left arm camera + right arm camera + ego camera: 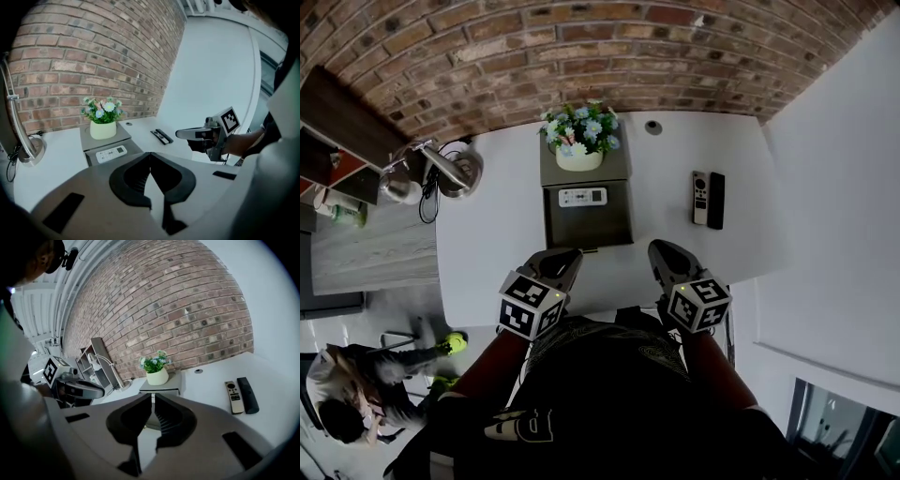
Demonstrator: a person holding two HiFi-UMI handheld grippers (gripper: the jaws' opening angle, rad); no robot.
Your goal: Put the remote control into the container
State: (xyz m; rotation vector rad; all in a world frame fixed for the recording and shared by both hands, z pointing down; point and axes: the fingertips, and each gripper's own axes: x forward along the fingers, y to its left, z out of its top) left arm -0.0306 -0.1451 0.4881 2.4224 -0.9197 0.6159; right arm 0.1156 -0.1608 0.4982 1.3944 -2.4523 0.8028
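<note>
— Beyond both grippers, on the white table (487,244), where does the remote sit from your end?

— I see two side by side, well to the right of the gray container (619,230): a silver remote (699,197) and a black remote (716,200), touching or nearly so. A white remote (582,197) already lies inside the container, crosswise, just in front of the flower pot (579,161).

— Which hand goes?

— I'd send the right gripper (660,247). It's the nearer one, and the pair lies ahead of it and a little to its right. My left gripper (570,255) faces the container instead, well apart from them.

— How do they lie?

— Their long axes run straight away from me, toward the brick wall (581,47). The silver one has its round control ring at the far end, so I read it as pointing at the wall. I can't make out the black one's face.

— And the jaws?

— Both pairs are pressed together with nothing between them. I judge I must open the right pair and bring it across a remote's narrow width before anything lifts.
</note>
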